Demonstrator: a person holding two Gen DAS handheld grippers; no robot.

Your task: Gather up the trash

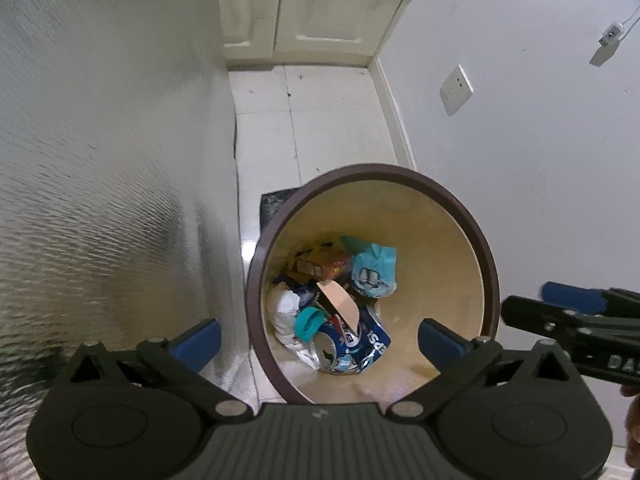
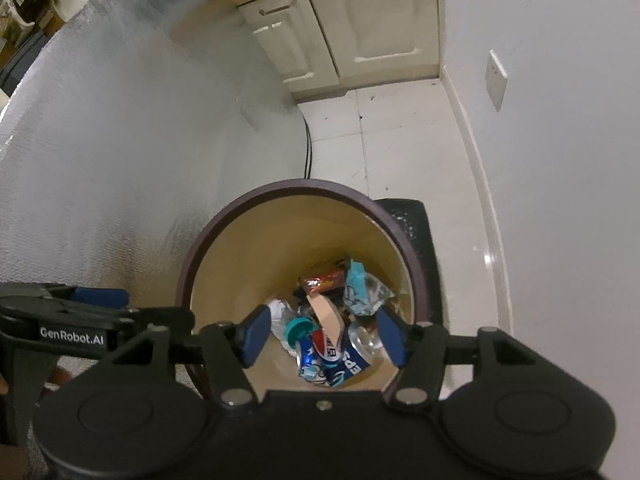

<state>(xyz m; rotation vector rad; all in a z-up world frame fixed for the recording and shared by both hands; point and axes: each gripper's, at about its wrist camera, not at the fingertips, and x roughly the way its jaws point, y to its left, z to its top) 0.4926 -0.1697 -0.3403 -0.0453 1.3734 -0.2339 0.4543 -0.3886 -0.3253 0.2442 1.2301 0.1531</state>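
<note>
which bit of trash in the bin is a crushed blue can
The Pepsi can, lying crushed at the near side of the bin floor, open end showing. The teal cap beside it is round plastic, and the pale blue wrapper is soft film.

The bin [image 1: 256, 280] stands on the floor [image 1: 320, 120] between a textured panel [image 1: 100, 160] left and the wall [image 1: 520, 180] right, cans [image 1: 360, 344] inside

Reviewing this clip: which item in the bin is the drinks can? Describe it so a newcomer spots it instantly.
Start at the round bin with the dark rim, standing on the tiled floor beside the silvery wall. Look down to the trash at its bottom, nearest the camera. The crushed can is the only shiny blue metal piece, with white lettering and an open silver top.
</note>
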